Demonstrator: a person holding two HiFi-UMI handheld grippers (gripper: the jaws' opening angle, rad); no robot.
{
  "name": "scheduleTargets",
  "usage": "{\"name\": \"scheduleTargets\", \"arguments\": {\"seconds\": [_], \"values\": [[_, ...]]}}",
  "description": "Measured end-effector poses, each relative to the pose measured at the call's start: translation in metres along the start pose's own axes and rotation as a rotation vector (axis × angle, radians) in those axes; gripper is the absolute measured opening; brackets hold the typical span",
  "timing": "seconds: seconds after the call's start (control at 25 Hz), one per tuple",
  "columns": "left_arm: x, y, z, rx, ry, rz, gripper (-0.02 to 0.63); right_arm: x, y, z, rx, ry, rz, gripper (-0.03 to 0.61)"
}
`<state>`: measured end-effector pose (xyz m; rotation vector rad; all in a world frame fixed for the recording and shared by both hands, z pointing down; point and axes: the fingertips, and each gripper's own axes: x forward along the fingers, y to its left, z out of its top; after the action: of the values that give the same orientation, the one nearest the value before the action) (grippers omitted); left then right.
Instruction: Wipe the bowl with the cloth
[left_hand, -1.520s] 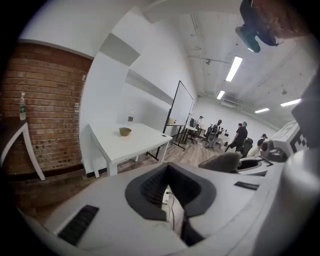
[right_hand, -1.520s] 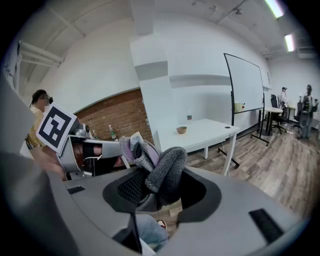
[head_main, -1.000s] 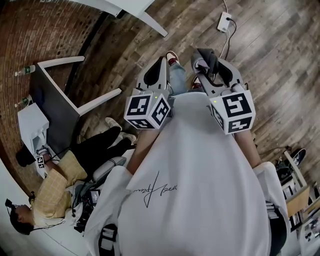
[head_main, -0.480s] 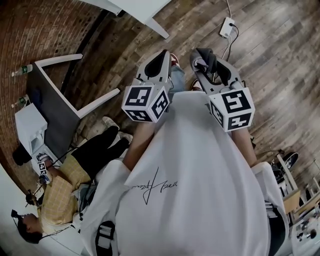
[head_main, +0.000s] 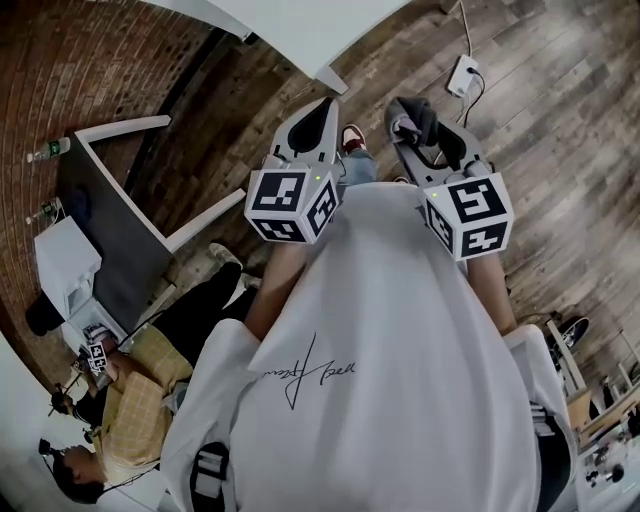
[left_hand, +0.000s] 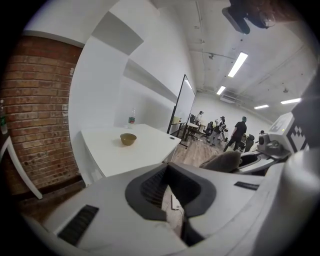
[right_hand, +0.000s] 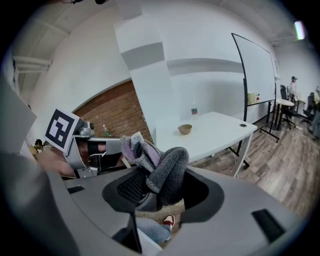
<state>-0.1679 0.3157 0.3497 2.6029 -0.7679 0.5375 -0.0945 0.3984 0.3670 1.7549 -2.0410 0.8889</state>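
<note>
Cloth (right_hand: 167, 167) clamped in right gripper (right_hand: 156, 196) fingers; left gripper (left_hand: 172, 202) fingers together, seemingly empty; bowl (left_hand: 128, 139) on table (left_hand: 115, 156) ahead.

We get only a corner of the white table (head_main: 300, 25) before the head view's top edge cuts it off, the bowl (left_hand: 128, 139) sits too small and far for us to see inside it, and the cloth (right_hand: 165, 170) loses its lower end between the jaws of the right gripper (right_hand: 159, 196).

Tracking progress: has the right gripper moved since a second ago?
Yes: the right gripper, gripping the cloth, has come closer to the white table, up the head view.
</note>
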Motion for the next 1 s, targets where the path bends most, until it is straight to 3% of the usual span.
{"name": "scheduleTargets", "arguments": {"seconds": [0.6,1.0], "values": [[0.026,0.092,0.034,0.017,0.006,-0.004,-0.01,0.096,0.023,0.07,-0.063,0.017,0.014,0.18],[0.022,0.138,0.033,-0.055,-0.008,0.011,-0.012,0.125,0.043,0.081,-0.084,0.067,0.105,0.18]]}}
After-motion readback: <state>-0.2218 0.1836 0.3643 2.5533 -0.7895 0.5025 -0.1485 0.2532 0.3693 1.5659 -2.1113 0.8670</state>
